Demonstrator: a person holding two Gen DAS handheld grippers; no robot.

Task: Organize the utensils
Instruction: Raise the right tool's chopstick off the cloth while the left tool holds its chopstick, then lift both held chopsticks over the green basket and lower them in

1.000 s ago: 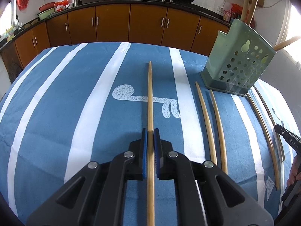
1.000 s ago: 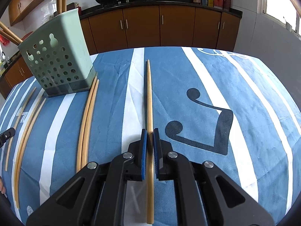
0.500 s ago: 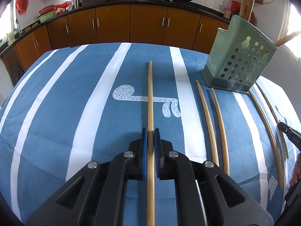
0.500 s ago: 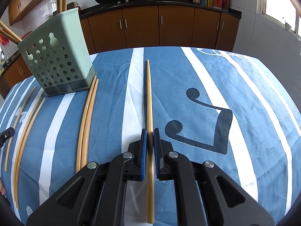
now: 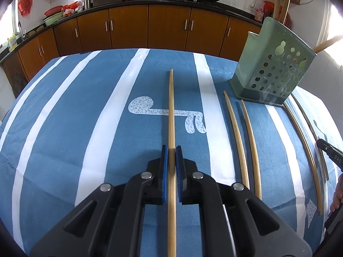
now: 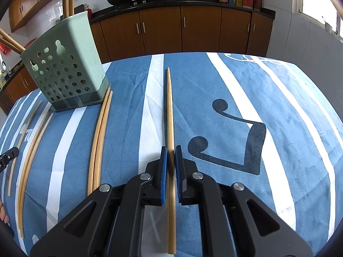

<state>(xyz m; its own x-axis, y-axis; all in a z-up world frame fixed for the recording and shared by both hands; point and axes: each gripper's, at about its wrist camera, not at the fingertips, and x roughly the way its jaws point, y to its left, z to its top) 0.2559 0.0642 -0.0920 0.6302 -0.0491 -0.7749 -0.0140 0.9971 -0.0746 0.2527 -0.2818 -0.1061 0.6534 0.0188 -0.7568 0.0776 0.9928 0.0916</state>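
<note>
Left gripper pinches 1 chopstick; right gripper pinches another chopstick. Green holder stands at 2 o'clock on the striped cloth.

text: "DAS" | on: right tool | rest cut off

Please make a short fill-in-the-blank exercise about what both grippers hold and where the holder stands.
1. Each gripper, left and right, is shut on one ____.
2. The perforated utensil holder is coloured ____.
3. In the right wrist view, the holder stands to the ____ of the held chopstick.
4. The striped tablecloth is white and ____.

Missing words: chopstick; green; left; blue
</note>
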